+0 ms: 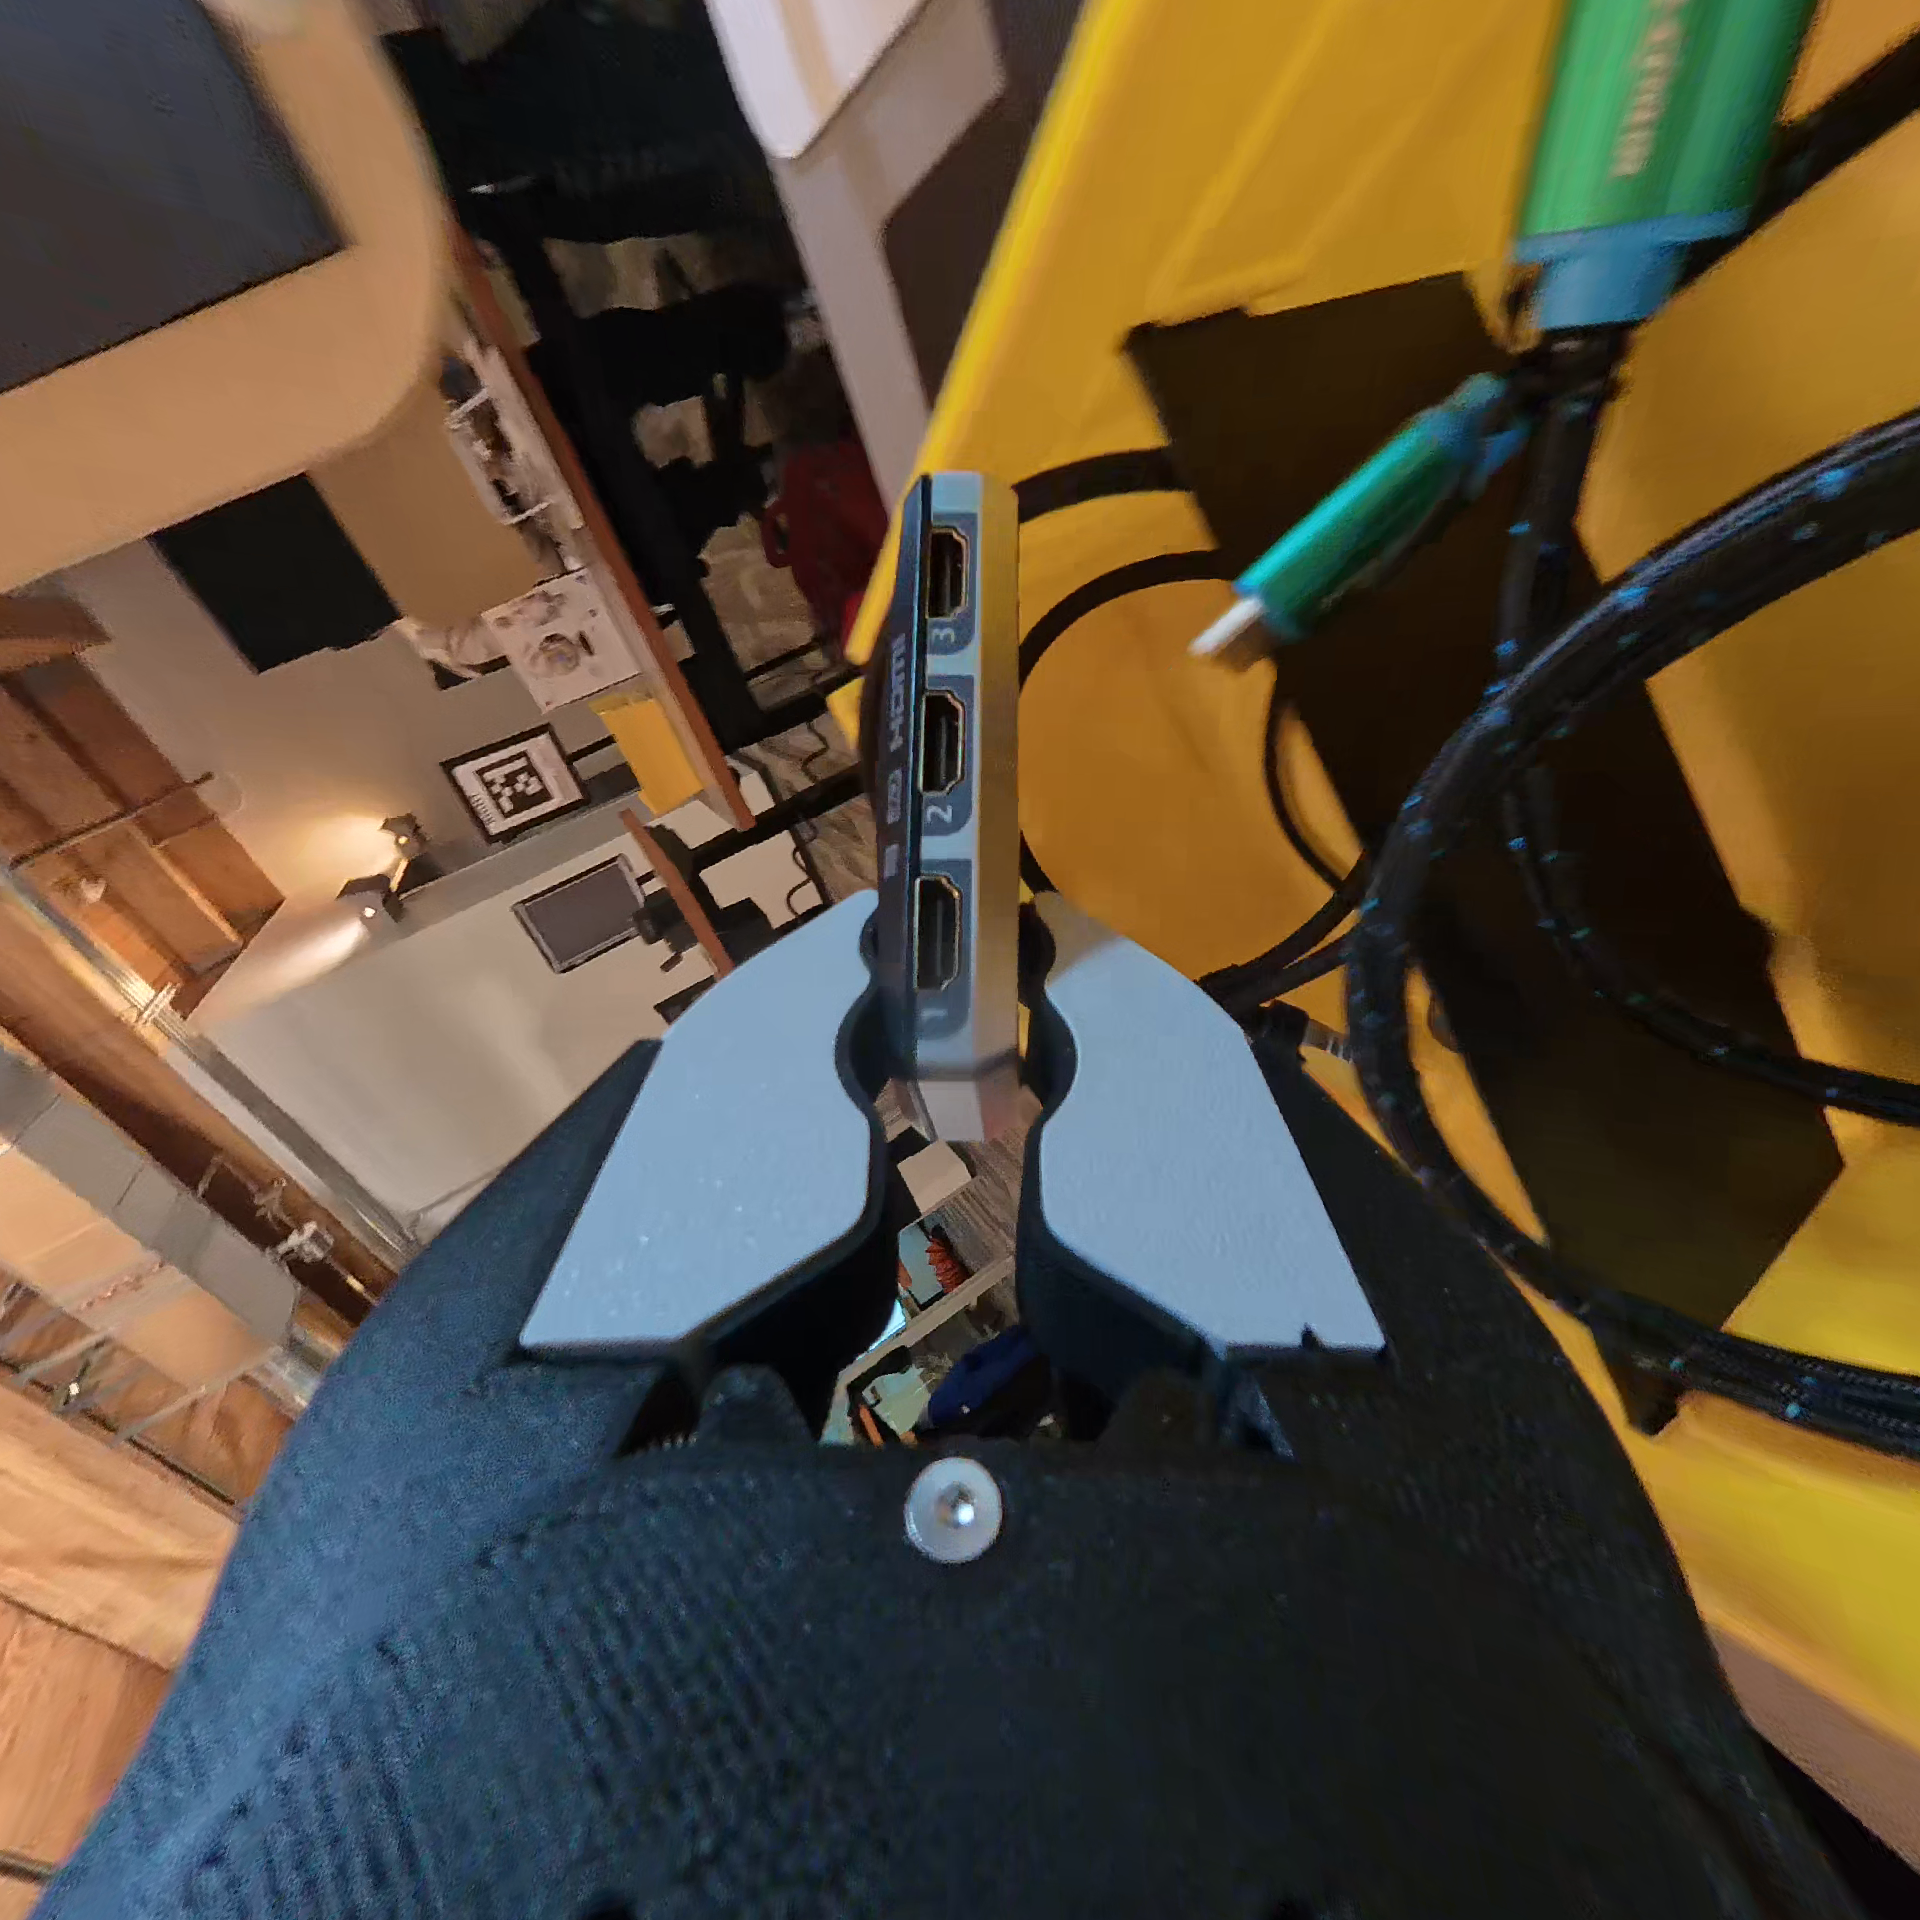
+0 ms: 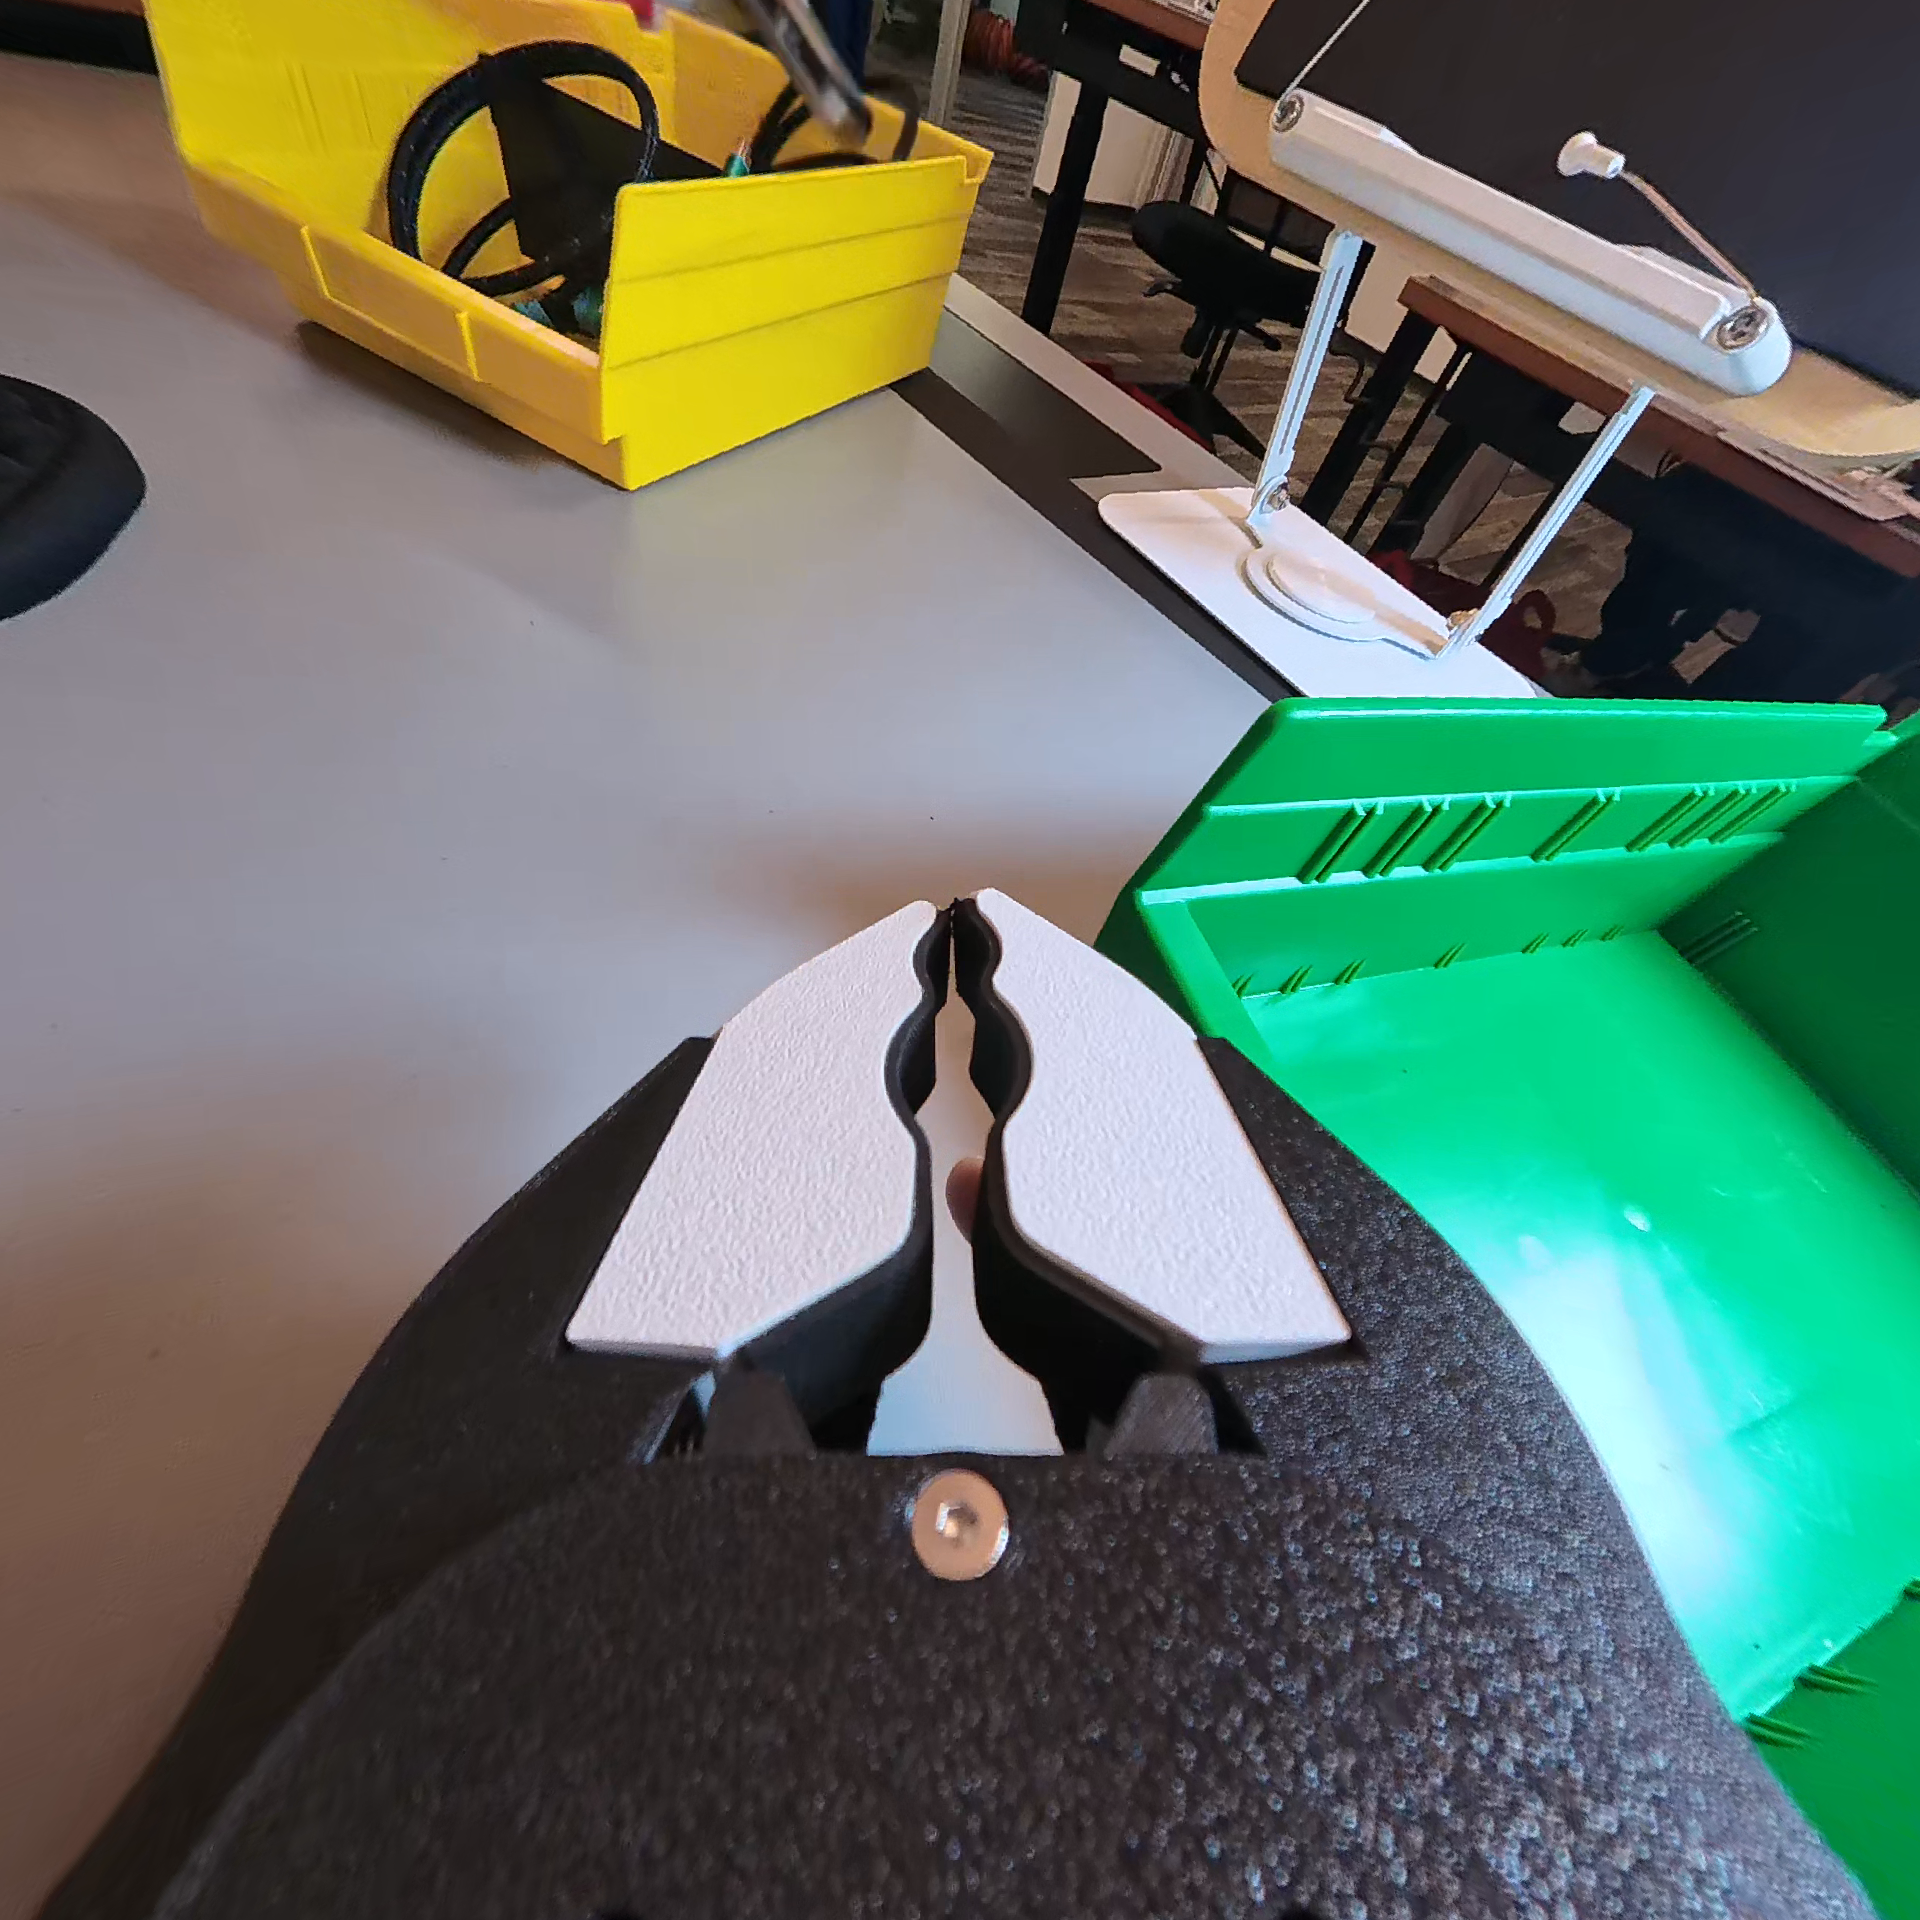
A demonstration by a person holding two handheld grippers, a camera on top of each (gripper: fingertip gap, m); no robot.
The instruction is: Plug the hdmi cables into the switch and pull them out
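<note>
1. My left gripper (image 1: pixel 951 966) has its jaws clenched on the near end of the slim black-and-silver HDMI switch box (image 1: pixel 948 769), which stands on edge in the left wrist view.
2. I see three empty ports stacked along the switch's narrow face; the lowest sits right between my grey fingertips (image 1: pixel 774 1049).
3. Just beyond the switch lies the yellow plastic bin (image 1: pixel 1143 260), with a black divider inside it.
4. Two green-shelled HDMI plugs show there: a large blurred one (image 1: pixel 1652 135) at the top right, and a smaller one (image 1: pixel 1351 530) with a bare metal tip, apart from the switch and in none of its ports.
5. Black braided cables with blue flecks (image 1: pixel 1455 790) loop through the bin to the right of the switch.
6. My right gripper (image 2: pixel 961 914) hovers over the pale grey surface (image 2: pixel 520 779), its jaws pressed together at the tips with nothing between them.
7. In the right wrist view the yellow bin sits well ahead to the left, cables coiled inside.
8. A bright green plastic bin (image 2: pixel 1507 831) lies just beside my right gripper, and a white desk lamp (image 2: pixel 1507 270) stands at the surface's far edge.
</note>
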